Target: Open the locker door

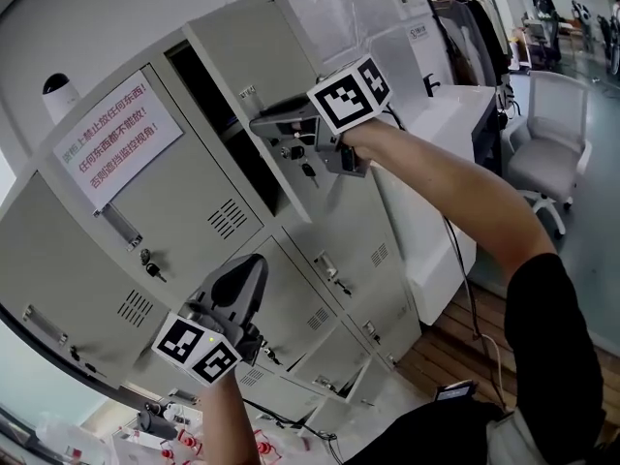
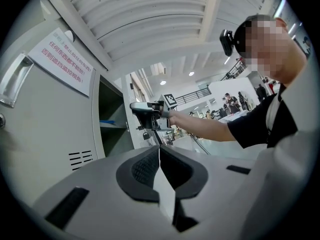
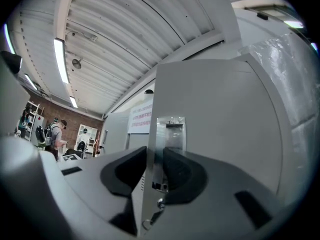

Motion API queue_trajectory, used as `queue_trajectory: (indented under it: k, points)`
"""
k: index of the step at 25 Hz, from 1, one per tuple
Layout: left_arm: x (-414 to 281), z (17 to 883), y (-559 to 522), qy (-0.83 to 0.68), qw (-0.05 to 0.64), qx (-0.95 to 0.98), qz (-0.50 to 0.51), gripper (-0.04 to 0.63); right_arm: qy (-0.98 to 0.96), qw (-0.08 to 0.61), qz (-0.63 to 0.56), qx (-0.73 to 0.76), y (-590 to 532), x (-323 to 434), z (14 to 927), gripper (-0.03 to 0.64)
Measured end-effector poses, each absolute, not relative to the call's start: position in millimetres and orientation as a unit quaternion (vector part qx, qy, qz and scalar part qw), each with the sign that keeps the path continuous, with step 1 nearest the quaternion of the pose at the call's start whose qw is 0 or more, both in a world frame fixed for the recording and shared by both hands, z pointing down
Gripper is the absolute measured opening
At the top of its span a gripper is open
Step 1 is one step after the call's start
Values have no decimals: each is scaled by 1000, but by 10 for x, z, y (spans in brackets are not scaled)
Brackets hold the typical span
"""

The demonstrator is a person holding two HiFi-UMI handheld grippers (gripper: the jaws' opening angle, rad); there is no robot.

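The locker door (image 1: pixel 247 56) is standing partly swung out from the top row of the grey locker bank (image 1: pixel 320 260), showing the dark compartment behind it. The right gripper (image 1: pixel 271 124) is pinching the door's free edge at the recessed handle (image 3: pixel 170 134), one jaw on each face, just above the hanging key (image 1: pixel 308 170). To finish the swing well, the person is probably best keeping that pinch firm and following the hinge's arc rather than pulling straight out, so the thin edge is not slipping from the pads. The left gripper (image 1: pixel 242 279) is hanging lower by the middle row, jaws together and holding nothing. On the neighbouring door a white notice (image 1: pixel 116 143) is carrying three lines of red Chinese; the middle one seems to read 任何东西都不能放
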State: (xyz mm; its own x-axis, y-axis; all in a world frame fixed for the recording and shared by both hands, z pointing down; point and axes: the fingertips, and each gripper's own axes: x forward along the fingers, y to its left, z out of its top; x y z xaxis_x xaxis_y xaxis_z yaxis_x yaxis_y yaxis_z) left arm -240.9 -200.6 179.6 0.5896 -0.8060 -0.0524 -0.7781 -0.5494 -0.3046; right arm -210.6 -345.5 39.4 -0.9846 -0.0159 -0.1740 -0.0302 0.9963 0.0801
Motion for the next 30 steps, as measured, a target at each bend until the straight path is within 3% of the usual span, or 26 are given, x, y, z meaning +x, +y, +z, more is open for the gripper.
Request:
queue_trajectory:
  k: [10, 30]
  points:
    - [-2158, 1729, -2110, 464, 155, -871, -37, 18, 994, 92, 48, 46, -3356, -1597, 406, 117]
    - [-2337, 1727, -2378, 420, 147, -894, -43, 18, 990, 74, 49, 108, -3345, -1390, 390, 114]
